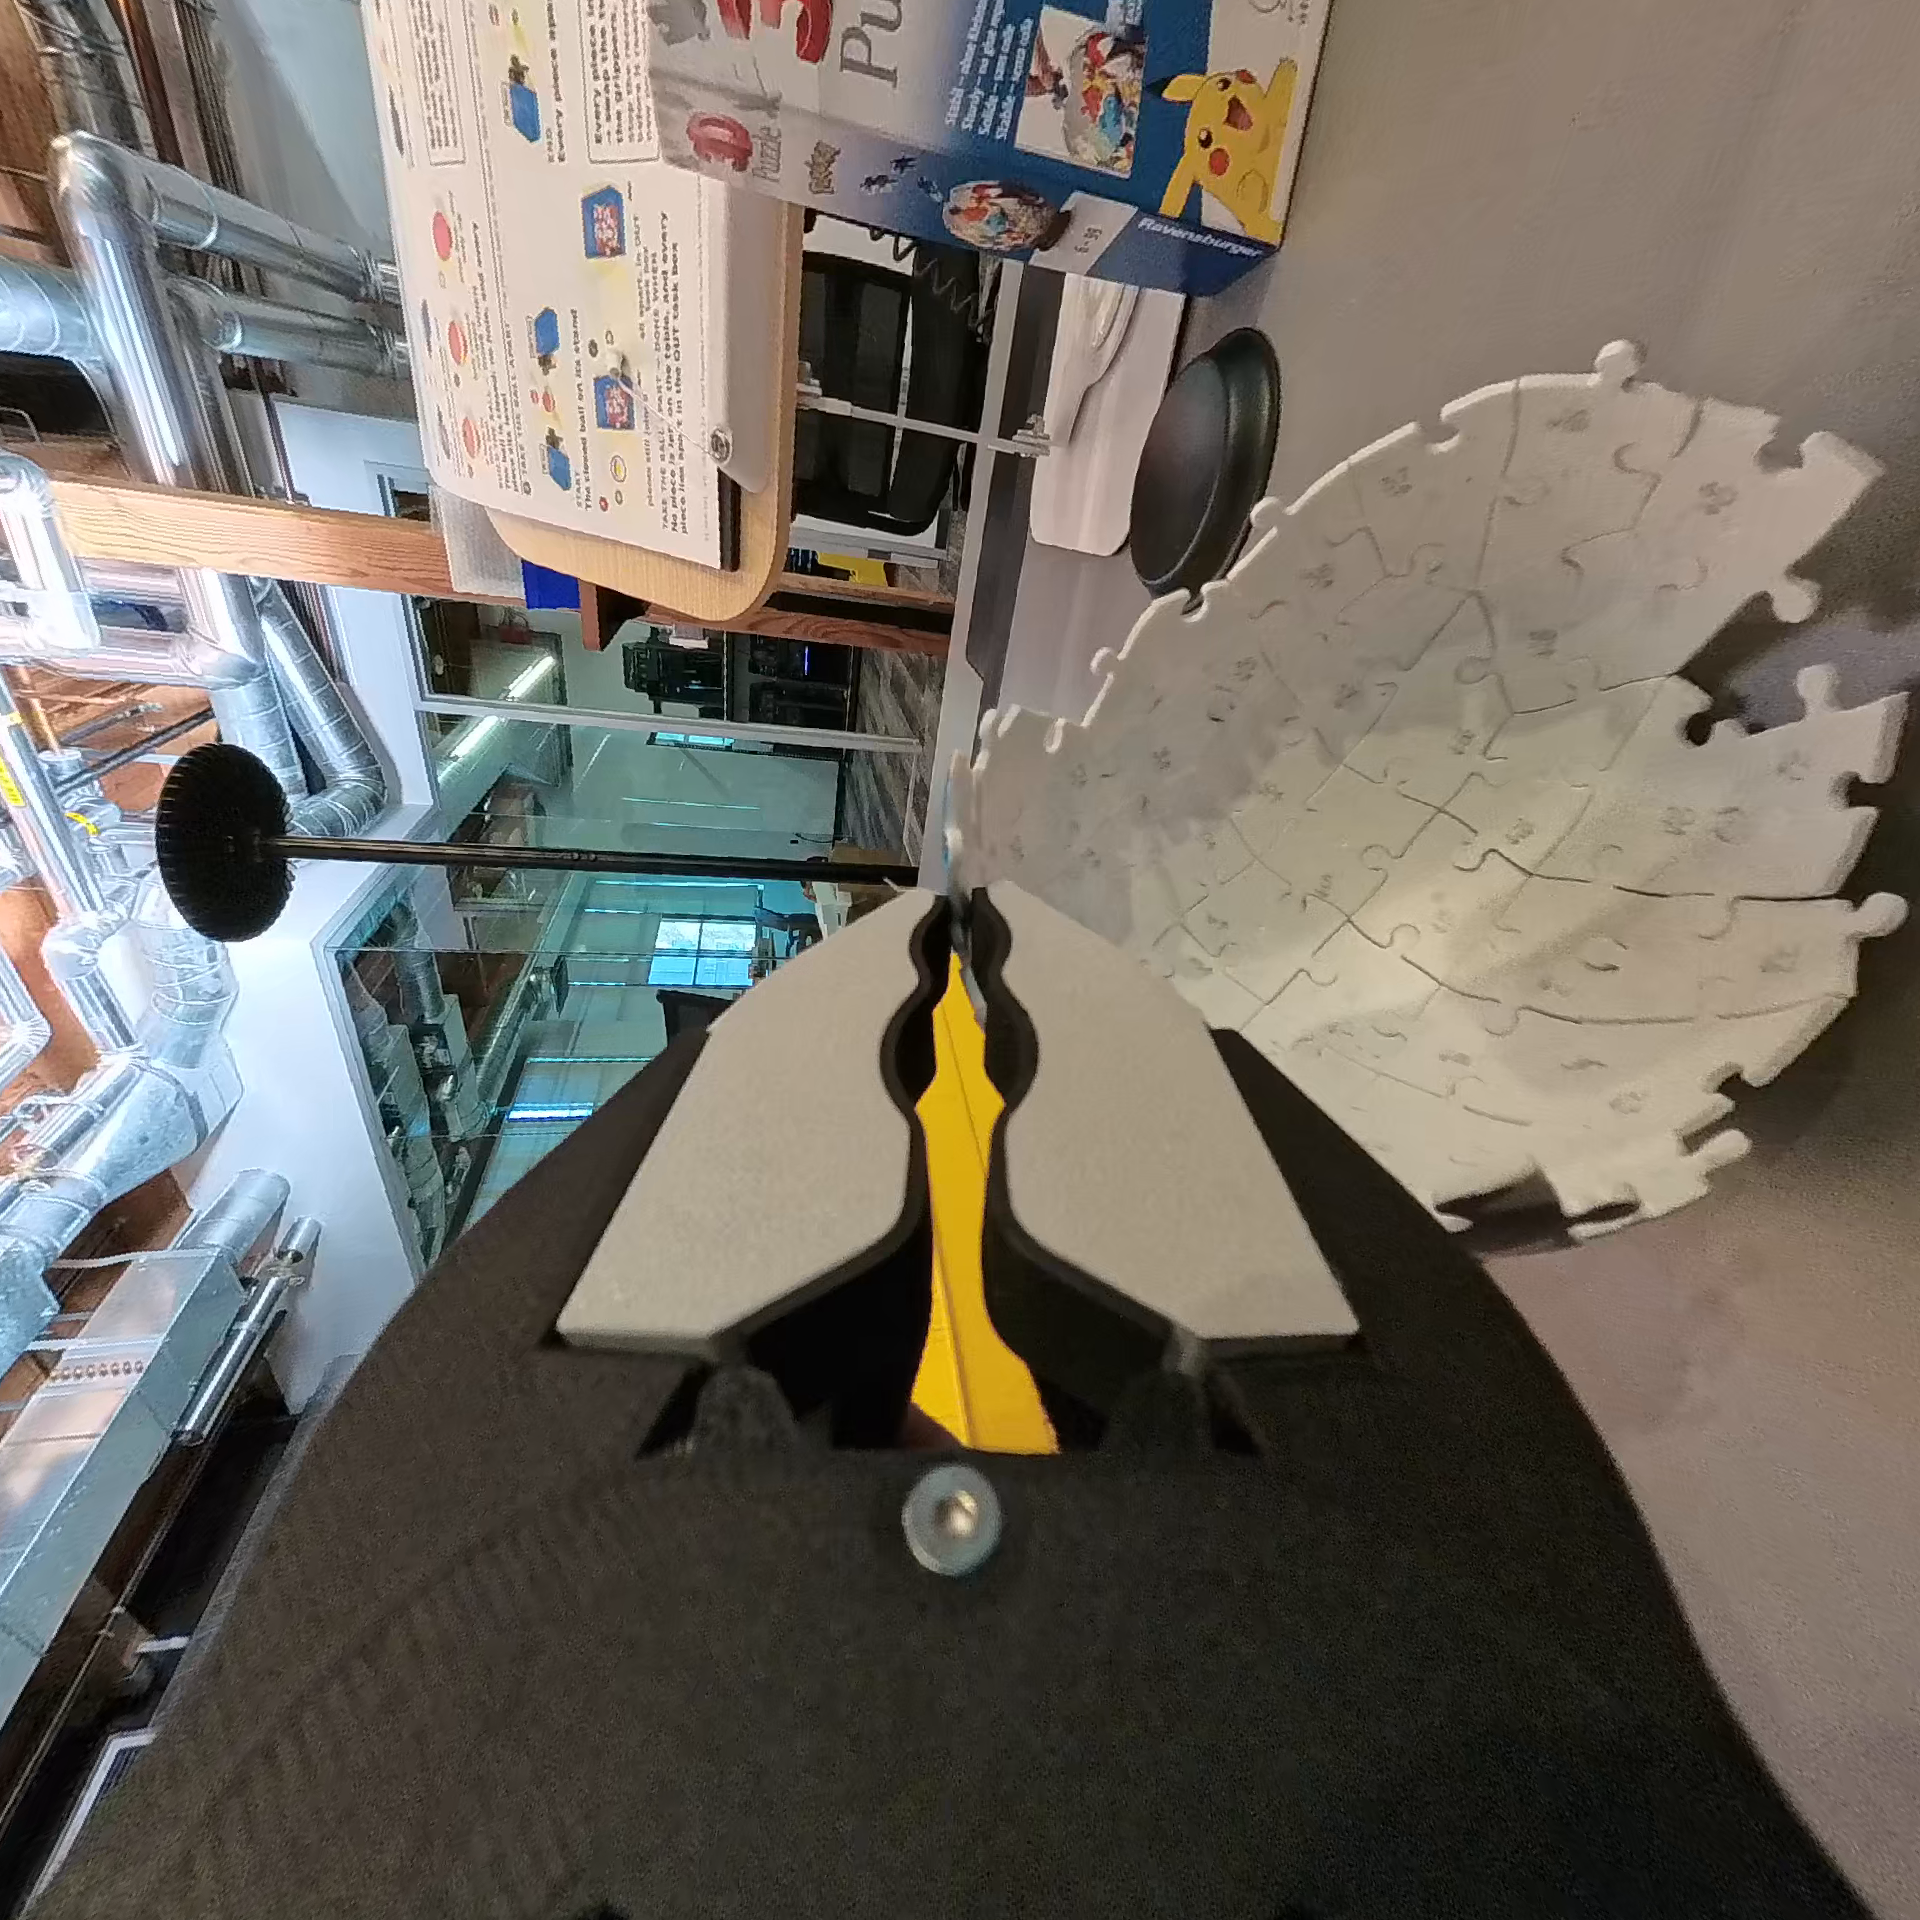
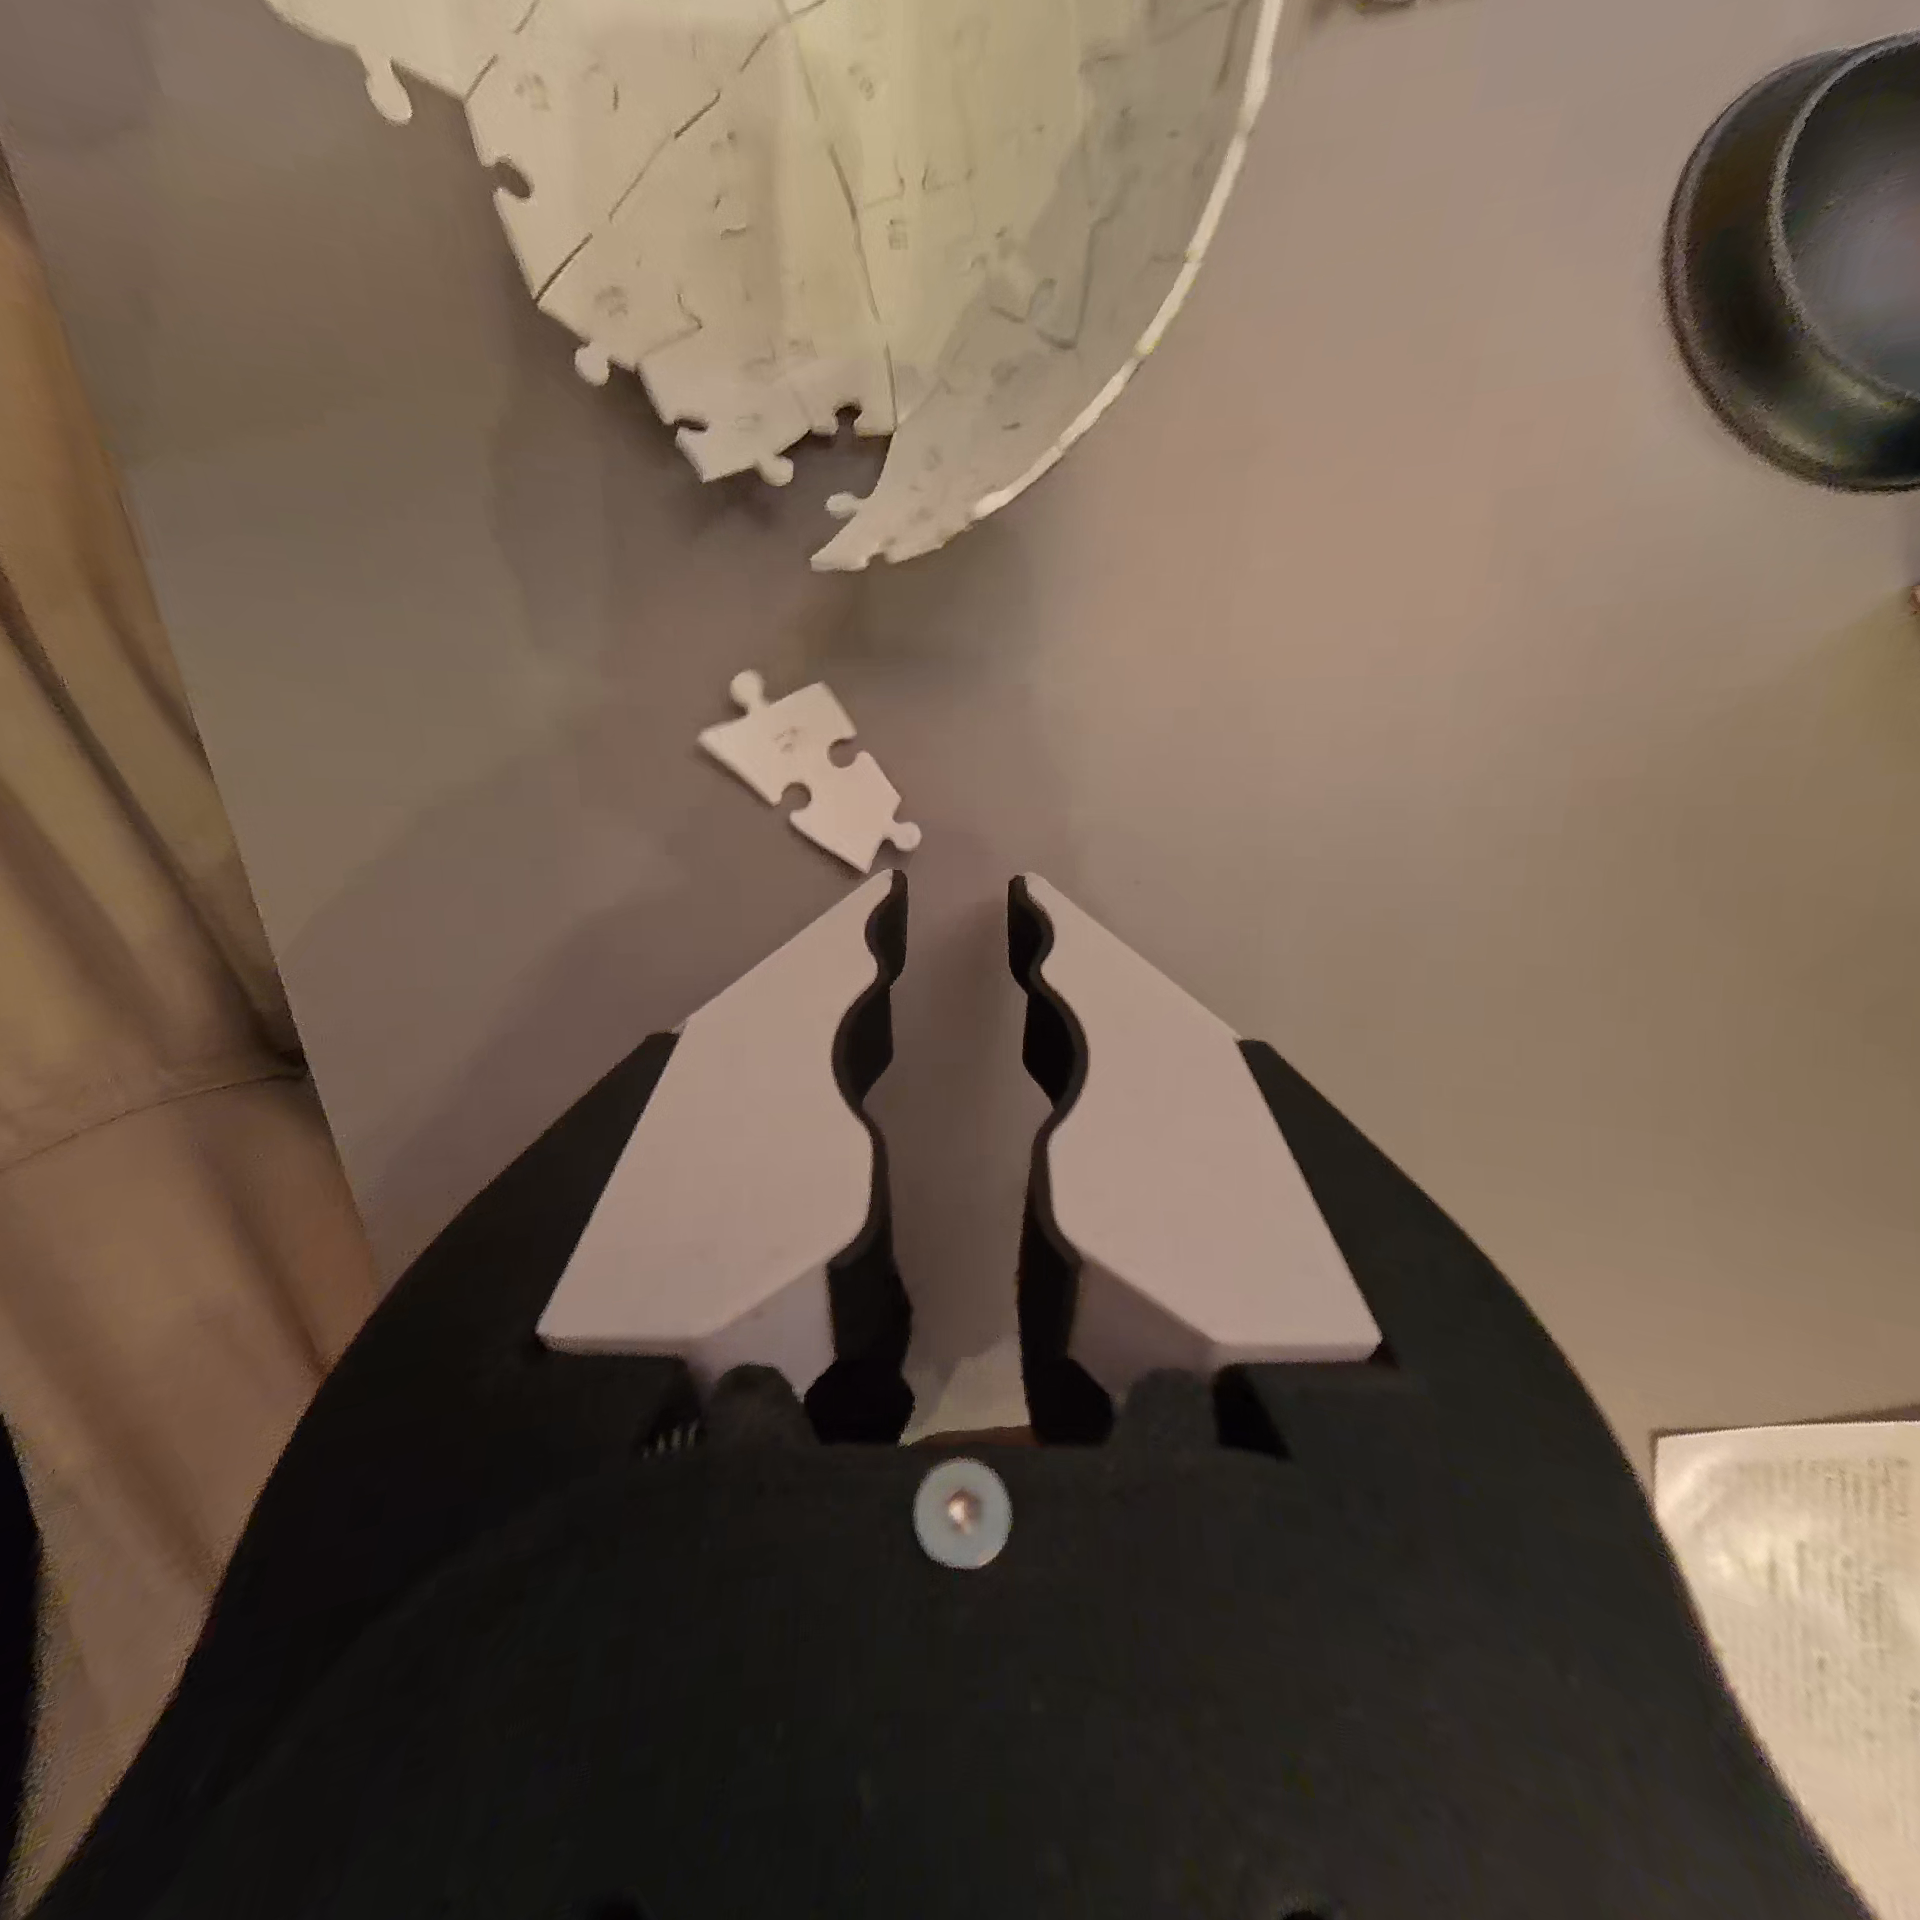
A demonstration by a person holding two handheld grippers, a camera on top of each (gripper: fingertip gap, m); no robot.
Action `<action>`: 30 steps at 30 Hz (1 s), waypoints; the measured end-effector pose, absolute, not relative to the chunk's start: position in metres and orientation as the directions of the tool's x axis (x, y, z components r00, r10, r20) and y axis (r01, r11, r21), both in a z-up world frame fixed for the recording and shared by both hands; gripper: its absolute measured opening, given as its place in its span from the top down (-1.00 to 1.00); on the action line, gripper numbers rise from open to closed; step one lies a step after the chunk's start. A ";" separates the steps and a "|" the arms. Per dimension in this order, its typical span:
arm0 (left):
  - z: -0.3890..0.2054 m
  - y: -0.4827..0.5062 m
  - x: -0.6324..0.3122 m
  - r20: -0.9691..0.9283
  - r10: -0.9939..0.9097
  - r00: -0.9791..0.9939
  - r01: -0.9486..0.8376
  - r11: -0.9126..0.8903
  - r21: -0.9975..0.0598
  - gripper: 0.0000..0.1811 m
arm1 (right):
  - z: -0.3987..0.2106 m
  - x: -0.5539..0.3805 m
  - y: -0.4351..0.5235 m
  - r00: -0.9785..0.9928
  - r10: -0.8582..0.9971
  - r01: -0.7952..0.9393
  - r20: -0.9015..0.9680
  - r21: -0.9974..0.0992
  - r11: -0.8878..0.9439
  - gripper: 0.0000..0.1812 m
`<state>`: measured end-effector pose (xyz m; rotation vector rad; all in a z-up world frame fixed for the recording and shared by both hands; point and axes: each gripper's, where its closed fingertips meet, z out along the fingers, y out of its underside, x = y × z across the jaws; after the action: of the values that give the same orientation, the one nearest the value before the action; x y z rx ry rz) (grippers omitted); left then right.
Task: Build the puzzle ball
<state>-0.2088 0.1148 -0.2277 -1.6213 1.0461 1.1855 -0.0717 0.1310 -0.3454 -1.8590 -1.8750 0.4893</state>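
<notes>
While the left gripper (image 1: 961, 904) pinched the rim of the half-built white puzzle bowl (image 1: 1475, 831) at centre right, the right gripper (image 2: 956, 883), jaws narrowly apart and empty, hung beside a loose white two-piece bit (image 2: 805, 769) at centre frame. Many pieces seemed left.

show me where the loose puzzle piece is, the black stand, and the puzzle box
Loose piece (image 2: 805, 774): right wrist view, middle of its white face.
Black stand (image 2: 1808, 260): right wrist view, its dark rim.
Puzzle box (image 1: 1195, 156): left wrist view, its blue side.
</notes>
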 end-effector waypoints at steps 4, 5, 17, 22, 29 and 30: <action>-0.228 0.115 -0.211 -0.969 -0.140 0.204 -0.942 -0.297 -0.156 0.96 | -0.341 -0.071 0.130 0.043 0.998 0.835 0.041 -0.550 -0.013 0.78; -0.228 0.116 -0.211 -0.969 -0.139 0.205 -0.942 -0.297 -0.157 0.96 | -0.341 -0.071 0.124 0.064 0.998 0.831 -0.001 -0.554 -0.054 0.75; -0.228 0.117 -0.212 -0.966 -0.139 0.216 -0.940 -0.298 -0.168 0.96 | -0.350 -0.084 0.108 0.186 0.983 0.782 0.003 -0.606 -0.146 0.74; -0.227 0.117 -0.212 -0.969 -0.136 0.208 -0.942 -0.296 -0.160 0.96 | -0.350 -0.087 0.105 0.169 0.986 0.775 0.007 -0.619 -0.128 0.74; -0.226 0.121 -0.204 -0.972 -0.137 0.193 -0.945 -0.292 -0.147 0.96 | -0.334 -0.090 0.101 0.175 0.984 0.739 0.012 -0.663 -0.124 0.74; -0.227 0.121 -0.204 -0.972 -0.139 0.188 -0.946 -0.292 -0.141 0.96 | -0.330 -0.091 0.101 0.181 0.983 0.727 0.015 -0.676 -0.124 0.74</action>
<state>-0.2035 0.1208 -0.2268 -1.6170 1.0525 1.2003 -0.0910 0.1010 -0.3300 -1.9132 -1.6018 0.6068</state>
